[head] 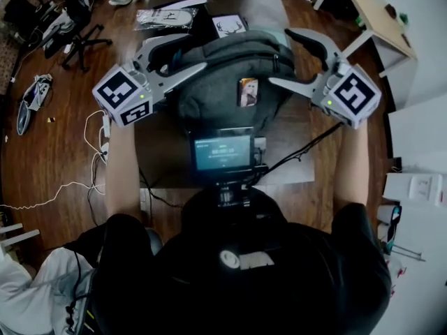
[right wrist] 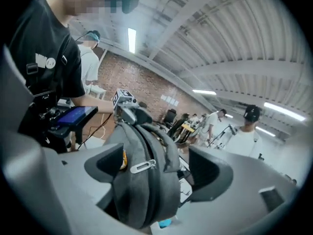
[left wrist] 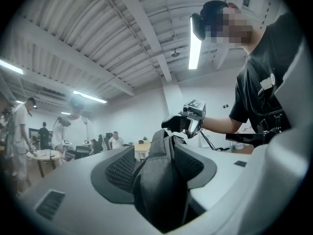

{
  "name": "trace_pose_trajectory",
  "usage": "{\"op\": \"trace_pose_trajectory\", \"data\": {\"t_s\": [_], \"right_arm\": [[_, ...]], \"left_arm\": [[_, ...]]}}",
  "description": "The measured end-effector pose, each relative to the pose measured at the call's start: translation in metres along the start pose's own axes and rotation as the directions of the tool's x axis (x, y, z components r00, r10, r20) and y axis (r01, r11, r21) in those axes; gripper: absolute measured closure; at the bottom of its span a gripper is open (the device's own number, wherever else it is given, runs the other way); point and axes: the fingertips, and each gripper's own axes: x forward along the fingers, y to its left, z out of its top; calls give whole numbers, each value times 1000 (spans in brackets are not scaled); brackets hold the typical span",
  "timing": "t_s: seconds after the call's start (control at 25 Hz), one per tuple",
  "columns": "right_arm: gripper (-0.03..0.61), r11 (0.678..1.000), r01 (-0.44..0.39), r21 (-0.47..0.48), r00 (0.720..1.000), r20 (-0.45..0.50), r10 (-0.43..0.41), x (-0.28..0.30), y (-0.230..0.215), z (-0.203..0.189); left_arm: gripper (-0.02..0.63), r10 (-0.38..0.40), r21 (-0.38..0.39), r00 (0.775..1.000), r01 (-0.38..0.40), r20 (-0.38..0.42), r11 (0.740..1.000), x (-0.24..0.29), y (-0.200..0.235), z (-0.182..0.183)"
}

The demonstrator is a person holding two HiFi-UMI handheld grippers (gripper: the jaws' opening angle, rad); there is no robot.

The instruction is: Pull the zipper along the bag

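A grey backpack point(head: 230, 68) lies on a dark table point(head: 300, 138) in the head view. My left gripper point(head: 192, 53) is at the bag's left end. In the left gripper view both pads pinch a raised fold of the grey fabric point(left wrist: 159, 190), so the left gripper point(left wrist: 156, 170) is shut on the bag. My right gripper point(head: 281, 57) stands at the bag's right end with its jaws spread wide. In the right gripper view the bag point(right wrist: 142, 199) sits between the jaws of the right gripper point(right wrist: 157, 173) without being pressed. A silver zipper pull point(right wrist: 143, 166) lies on its top, near the left pad.
A small lit screen point(head: 223, 152) is mounted in front of the person's chest. Printed sheets point(head: 167, 16) lie on the table's far side. An office chair point(head: 70, 26) and cables point(head: 91, 128) are on the wooden floor at left, a white desk point(head: 377, 12) at right. People stand in the background.
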Motion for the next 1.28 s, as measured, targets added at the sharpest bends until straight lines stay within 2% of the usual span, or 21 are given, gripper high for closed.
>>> {"op": "trace_pose_trajectory", "data": {"t_s": [0.12,0.24,0.36,0.48,0.56,0.68,0.8,1.0,1.12,1.2,1.28], "right_arm": [[120,994,-110,-12,992,-57,109,26,4,-13],[114,981,-189,37,978,-86,191,35,6,-35],[114,965,-245,91,966,-57,251,33,7,-41],[115,957,-264,119,960,-61,272,26,3,-55],[115,959,-257,120,962,-58,265,22,4,-62],[130,966,-244,86,964,-89,252,18,8,-65],[221,969,-243,44,963,-112,247,14,11,-67],[318,960,-272,66,954,-114,278,9,18,-71],[341,950,-300,91,946,-98,309,8,21,-70],[353,944,-313,106,942,-95,323,6,22,-69],[354,943,-313,115,941,-94,324,5,22,-70]], "left_arm": [[364,123,-77,991,-119,50,990,-52,12,-18],[364,236,-170,969,-221,72,960,-99,14,-54],[362,297,-189,955,-292,-5,937,-124,-1,-99],[362,333,-202,941,-338,-58,919,-130,-16,-133],[362,338,-202,938,-347,-80,916,-123,-23,-154],[362,310,-187,943,-328,-117,926,-107,-34,-182],[362,279,-175,947,-305,-158,936,-96,-46,-203],[362,265,-129,941,-296,-212,946,-86,-57,-236],[362,288,-146,938,-317,-191,937,-88,-60,-243],[364,280,-126,936,-310,-212,942,-89,-63,-250],[433,276,-93,938,-300,-210,949,-88,-66,-253]]}}
